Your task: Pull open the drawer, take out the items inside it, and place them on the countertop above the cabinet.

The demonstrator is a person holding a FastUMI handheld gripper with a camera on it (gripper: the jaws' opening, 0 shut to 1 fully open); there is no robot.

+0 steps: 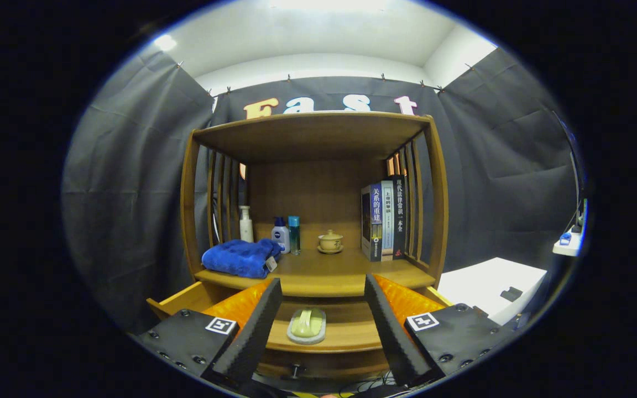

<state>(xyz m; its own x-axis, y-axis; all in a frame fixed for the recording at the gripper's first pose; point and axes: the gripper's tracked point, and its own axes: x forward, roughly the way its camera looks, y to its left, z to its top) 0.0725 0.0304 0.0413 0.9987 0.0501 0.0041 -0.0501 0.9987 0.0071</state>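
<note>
The gripper hung with its fingers spread wide, pinching nothing. Between the fingers, slightly beyond their tips, a pale green soap in its dish lay inside the pulled-out drawer. Beyond it, on the countertop, sat a folded blue towel, bottles, a small lidded cup and upright books.

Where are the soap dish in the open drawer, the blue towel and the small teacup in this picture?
soap dish (307,325), gripper view, on the green soap lying in it, between the open fingers.
blue towel (239,257), gripper view, middle of its folded top.
teacup (330,241), gripper view, on its body under the lid.
</note>
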